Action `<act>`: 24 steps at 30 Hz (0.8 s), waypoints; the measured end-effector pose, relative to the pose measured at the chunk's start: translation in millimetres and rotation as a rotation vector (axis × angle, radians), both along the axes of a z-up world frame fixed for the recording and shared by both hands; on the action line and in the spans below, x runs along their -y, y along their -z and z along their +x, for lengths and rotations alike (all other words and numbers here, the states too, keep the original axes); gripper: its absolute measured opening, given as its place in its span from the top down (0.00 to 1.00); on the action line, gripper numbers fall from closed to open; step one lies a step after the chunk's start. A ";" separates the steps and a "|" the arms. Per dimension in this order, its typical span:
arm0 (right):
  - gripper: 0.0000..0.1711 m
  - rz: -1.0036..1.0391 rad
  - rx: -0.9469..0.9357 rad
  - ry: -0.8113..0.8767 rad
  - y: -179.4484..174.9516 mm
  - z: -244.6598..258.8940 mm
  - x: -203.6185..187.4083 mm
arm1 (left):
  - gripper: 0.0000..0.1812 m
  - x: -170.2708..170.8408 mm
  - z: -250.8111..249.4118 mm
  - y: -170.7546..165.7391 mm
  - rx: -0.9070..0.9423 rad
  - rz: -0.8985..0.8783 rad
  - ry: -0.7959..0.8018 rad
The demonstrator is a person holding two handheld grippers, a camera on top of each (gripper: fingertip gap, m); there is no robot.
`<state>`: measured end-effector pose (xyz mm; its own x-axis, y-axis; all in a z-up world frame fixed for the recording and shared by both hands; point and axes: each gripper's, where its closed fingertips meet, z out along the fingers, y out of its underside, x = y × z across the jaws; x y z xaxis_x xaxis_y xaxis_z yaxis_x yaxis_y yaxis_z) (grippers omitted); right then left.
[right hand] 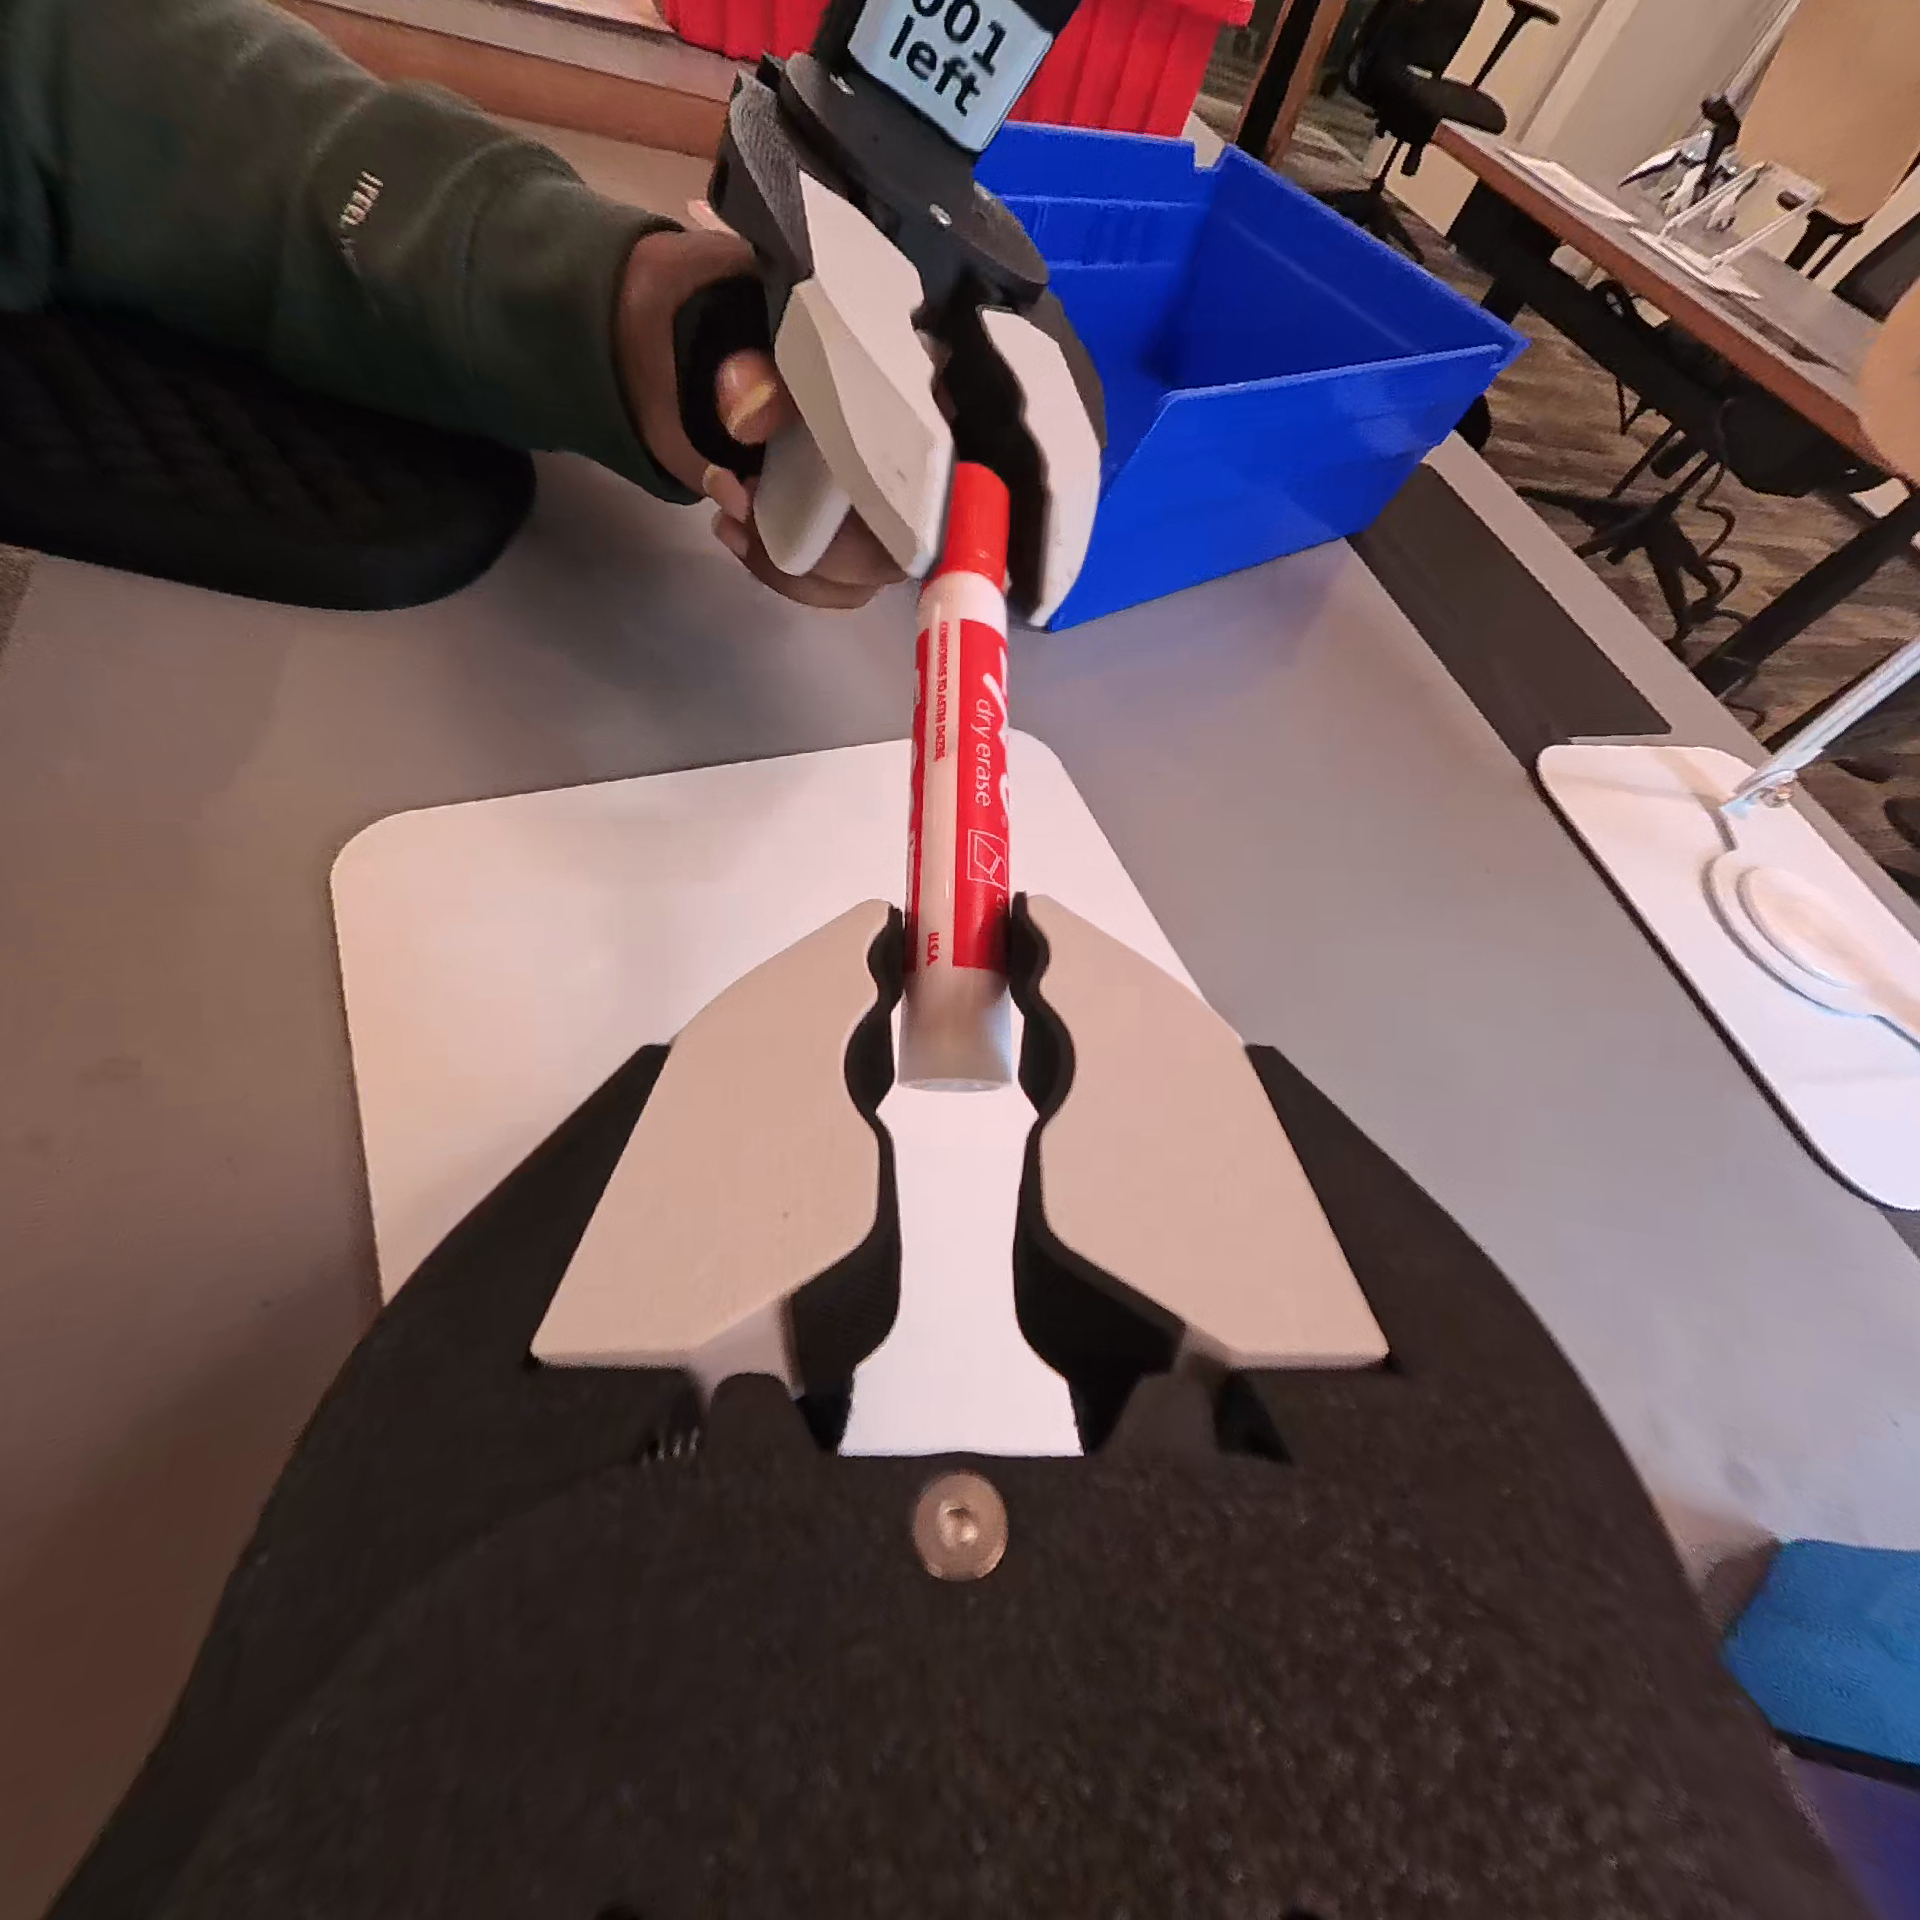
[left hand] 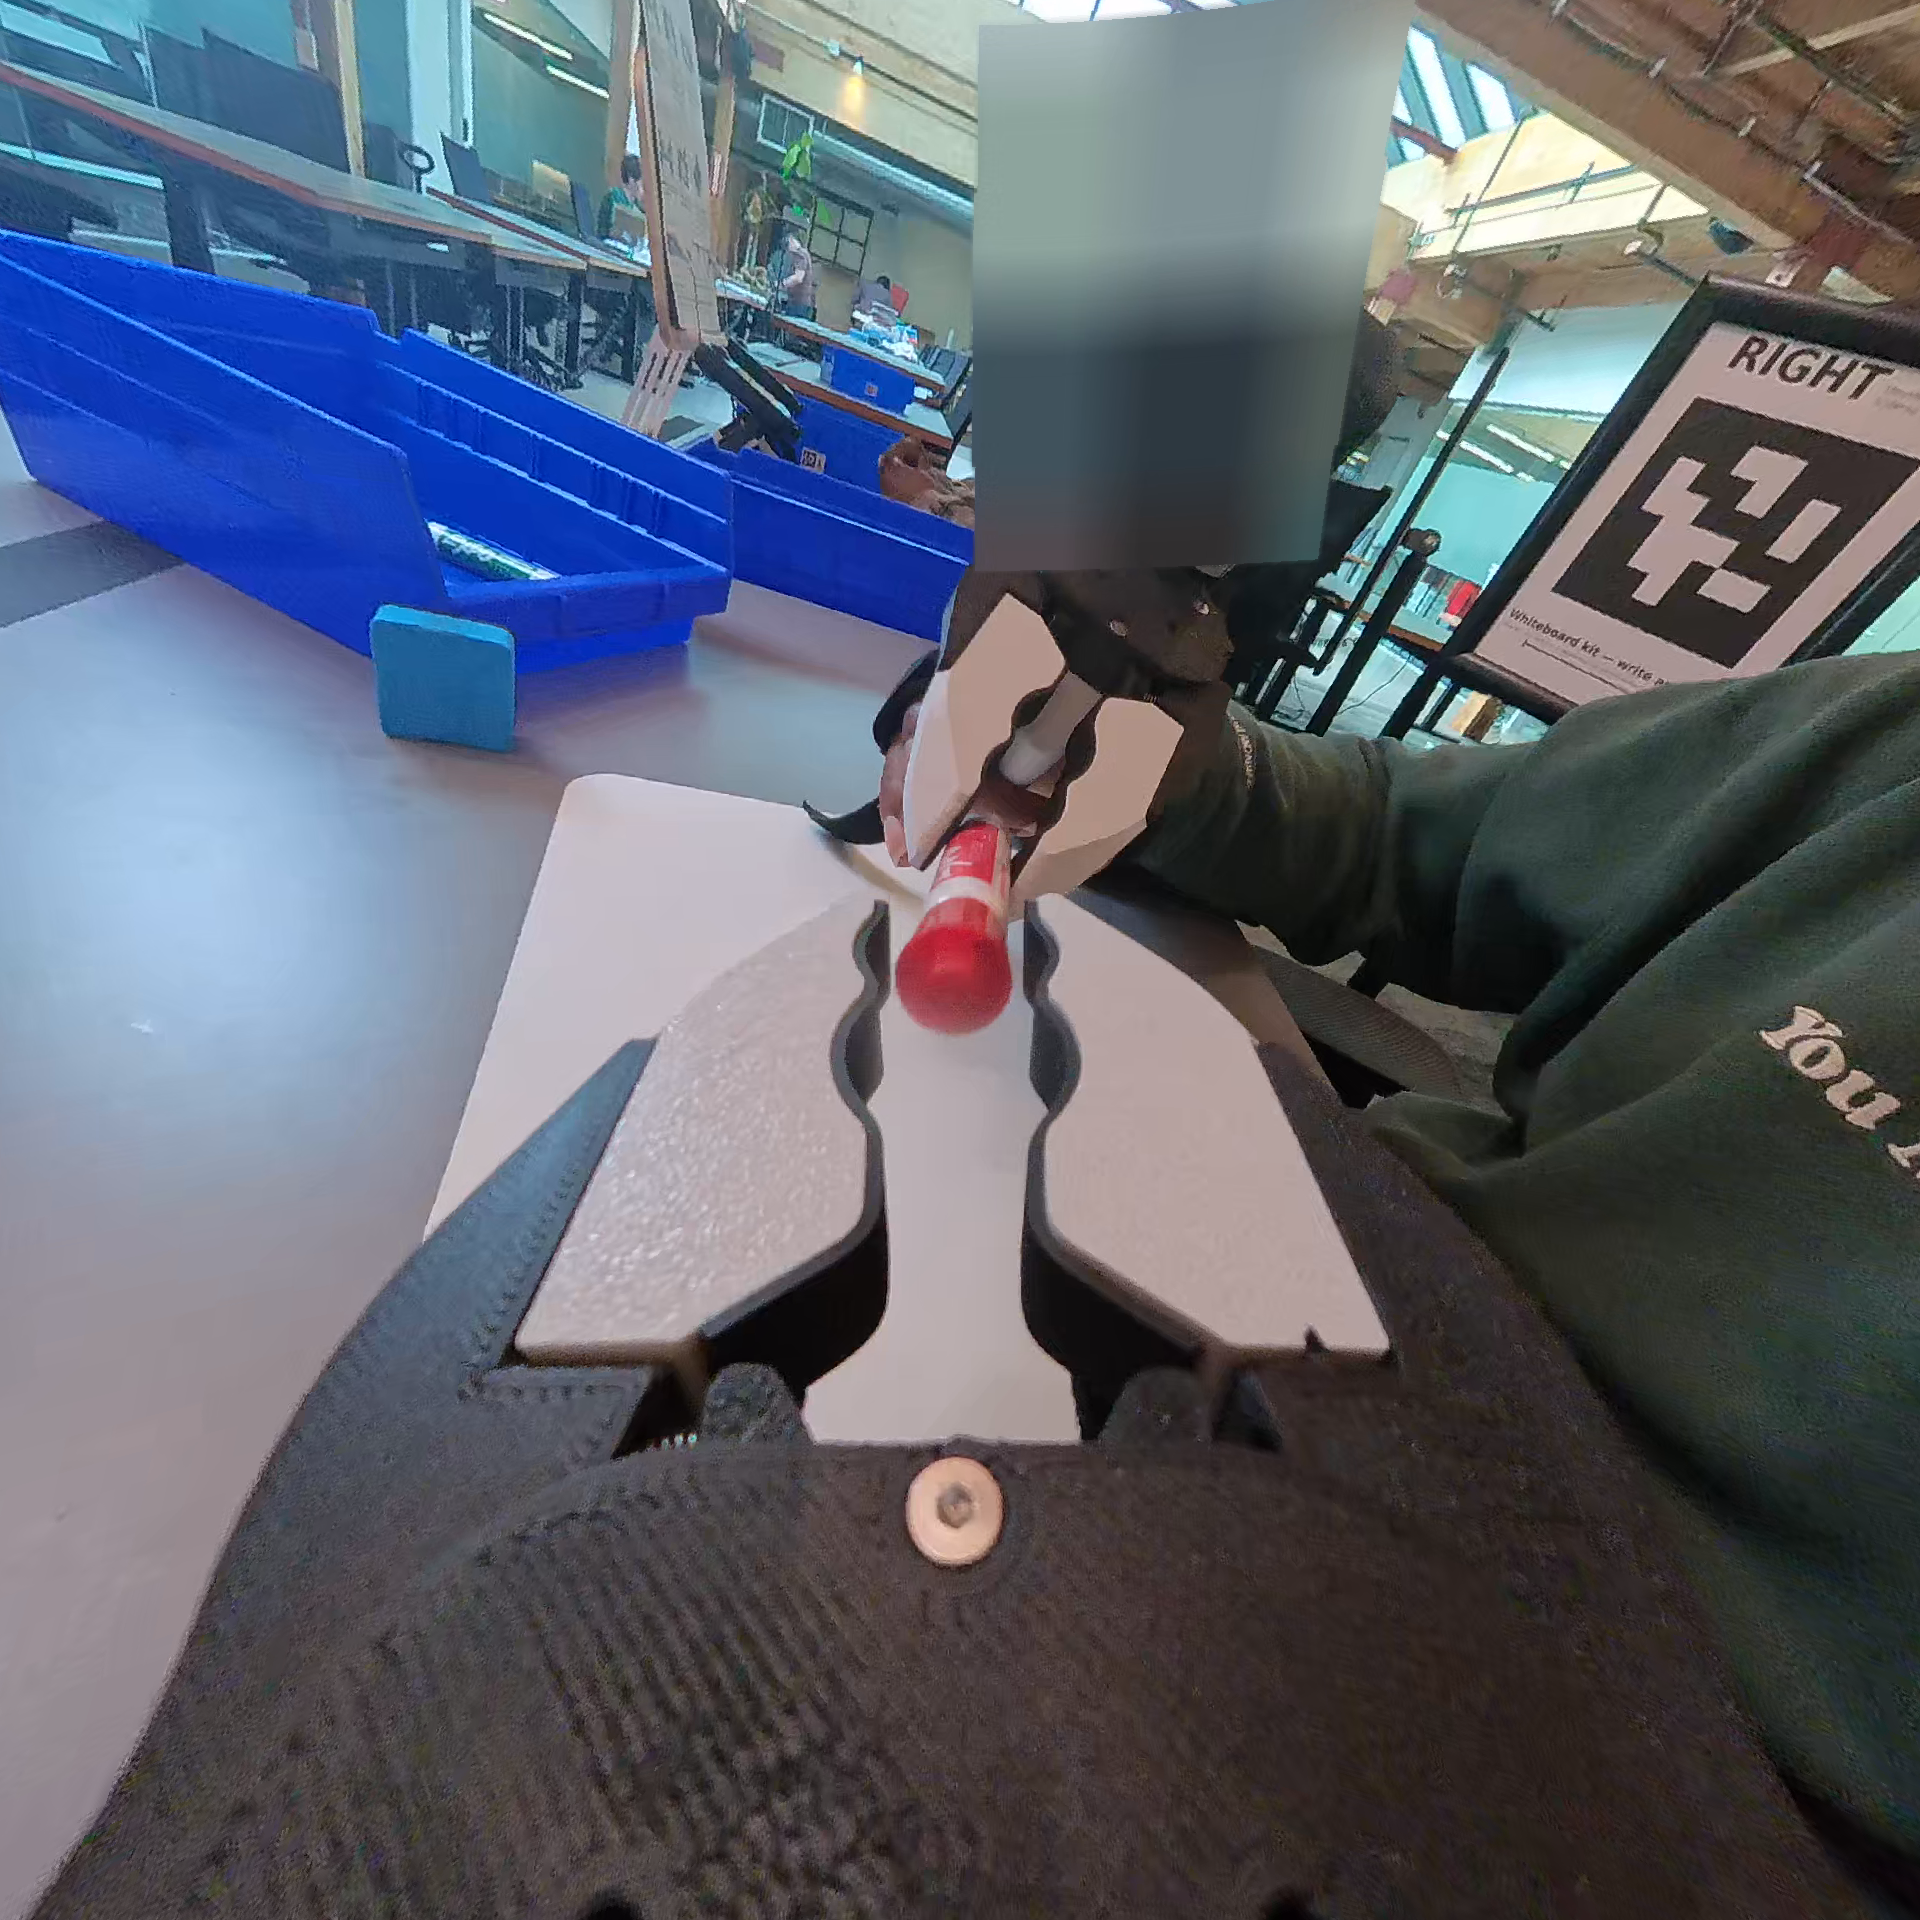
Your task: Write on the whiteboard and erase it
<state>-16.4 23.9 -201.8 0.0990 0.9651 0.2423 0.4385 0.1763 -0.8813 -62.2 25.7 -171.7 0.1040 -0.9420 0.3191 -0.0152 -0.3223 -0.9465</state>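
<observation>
Midair, a red dry-erase marker [right hand: 956, 810] spans both tongs above the whiteboard [right hand: 582, 935] at frame centre: right tongs [right hand: 954, 935] clamp its barrel, left tongs [right hand: 971, 499] pinch the cap (blue eraser [left hand: 445, 677] sits on the counter [left hand: 208, 935], centre left).

Gripper bodies [right hand: 935, 1662] rough matt black printed plastic, one shiny metal screw [right hand: 959, 1527]. Fingers [left hand: 717, 1174] pale grey, grainy matt plastic. Marker [right hand: 961, 790] glossy red-white plastic. Whiteboard [right hand: 499, 935] smooth, satin white. Table [right hand: 1299, 831] smooth matt grey. Bins [left hand: 260, 447] blue semi-gloss plastic. Sleeve [left hand: 1662, 935] dark green soft cloth.
</observation>
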 end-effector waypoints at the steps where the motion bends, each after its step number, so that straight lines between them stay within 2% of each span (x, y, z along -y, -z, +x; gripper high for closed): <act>1: 0.89 -0.004 0.003 -0.002 1.2 -0.3 0.7 | 0.89 0.9 0.6 1.3 -0.009 0.008 0.003; 5: 0.89 -0.012 -0.017 -0.004 0.7 -0.1 0.3 | 0.89 3.0 0.8 5.7 -0.056 0.005 0.020; 10: 0.88 -0.004 -0.210 0.000 -20.7 -3.5 -3.2 | 0.89 -1.9 -2.9 -9.3 0.077 -0.091 0.013; 16: 0.75 0.061 -0.296 0.015 -28.9 -17.0 2.5 | 0.89 1.9 0.1 -23.1 0.222 -0.224 0.049; 21: 0.76 0.124 -0.333 -0.007 -36.6 -35.9 19.1 | 0.89 24.9 19.5 -24.0 0.239 -0.283 0.130; 22: 0.79 0.135 -0.361 -0.010 -40.5 -36.9 22.4 | 0.89 28.7 23.8 -21.8 0.230 -0.289 0.140; 24: 0.79 0.141 -0.390 -0.002 -45.9 -35.8 24.9 | 0.89 29.2 25.4 -24.1 0.270 -0.328 0.147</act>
<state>-52.2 -1.0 -155.9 0.2075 0.9255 0.3168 0.0759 0.3076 -0.9485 -36.8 -3.5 -147.6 -0.1516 -0.7849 0.6008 0.1498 -0.6191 -0.7709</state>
